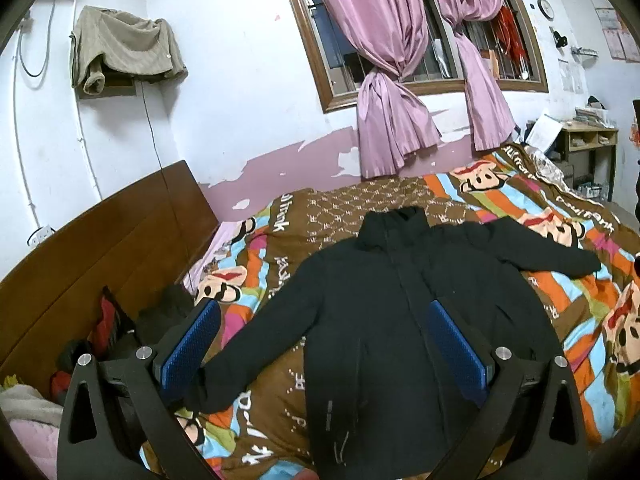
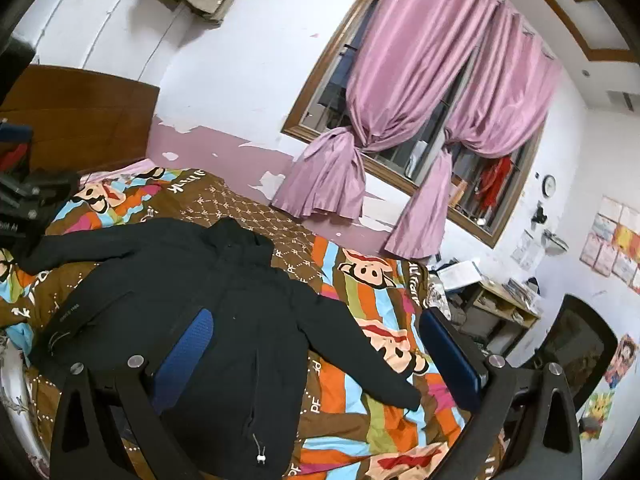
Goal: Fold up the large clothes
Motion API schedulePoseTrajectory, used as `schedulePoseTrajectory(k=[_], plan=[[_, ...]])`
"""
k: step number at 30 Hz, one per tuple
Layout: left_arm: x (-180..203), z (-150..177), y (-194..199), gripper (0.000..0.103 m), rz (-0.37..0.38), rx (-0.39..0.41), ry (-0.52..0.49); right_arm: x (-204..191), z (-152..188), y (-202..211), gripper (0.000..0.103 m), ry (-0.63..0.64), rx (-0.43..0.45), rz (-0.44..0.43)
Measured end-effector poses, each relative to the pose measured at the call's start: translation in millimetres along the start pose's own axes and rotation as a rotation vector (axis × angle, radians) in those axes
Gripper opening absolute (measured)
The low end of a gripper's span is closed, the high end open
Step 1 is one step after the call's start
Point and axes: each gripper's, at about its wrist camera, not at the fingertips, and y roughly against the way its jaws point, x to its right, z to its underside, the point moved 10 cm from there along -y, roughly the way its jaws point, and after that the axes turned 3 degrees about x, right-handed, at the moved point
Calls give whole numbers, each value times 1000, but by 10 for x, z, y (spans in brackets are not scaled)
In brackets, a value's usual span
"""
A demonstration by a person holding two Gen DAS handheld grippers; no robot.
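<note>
A large black jacket (image 1: 384, 300) lies flat and front up on the bed, collar toward the window, both sleeves spread out to the sides. It also shows in the right wrist view (image 2: 200, 280). My left gripper (image 1: 324, 320) is open and empty, held above the jacket's left sleeve and lower body. My right gripper (image 2: 316, 328) is open and empty, held above the jacket's right side and its right sleeve (image 2: 360, 344). Both have blue pads (image 1: 192, 344).
The bed has a colourful cartoon quilt (image 1: 520, 200) and a wooden headboard (image 1: 100, 236) at the left. Clothes are piled by the headboard (image 1: 112, 320). Pink curtains (image 1: 384, 120) hang at the window. A desk (image 1: 588, 140) and a dark chair (image 2: 572, 344) stand at the right.
</note>
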Motion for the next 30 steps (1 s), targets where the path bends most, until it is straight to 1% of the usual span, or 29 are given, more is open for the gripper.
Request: schedulePoseTrajectory(k=[2, 4, 8, 10, 13, 17, 21, 24, 27, 30], plan=[[-33, -94, -10, 101, -10, 13, -5, 7, -54, -66, 103, 8, -9, -25], [-67, -167, -24, 101, -26, 21, -13, 33, -122, -145, 103, -9, -25, -61], [-119, -283, -133, 101, -46, 25, -17, 158, -274, -417, 103, -134, -85, -169], [-117, -325, -226, 101, -52, 23, -22, 230, -359, -562, 103, -162, -92, -177], [-78, -364, -424, 101, -58, 10, -34, 332, -458, -750, 103, -147, -89, -153], [12, -392, -787, 101, -56, -28, -48, 405, -439, -1140, 103, -165, -119, -154], [182, -399, -1189, 101, -44, -73, -76, 565, -309, -1506, 103, -195, -149, -138], [369, -336, -1512, 101, -10, -116, -86, 739, -141, -1802, 103, -227, -175, -105], [573, -226, -1832, 101, 23, -156, -94, 975, 192, -2107, 103, -330, -209, -71], [821, -103, -2178, 101, 56, -183, -129, 1200, 601, -2389, 103, -415, -270, -42]])
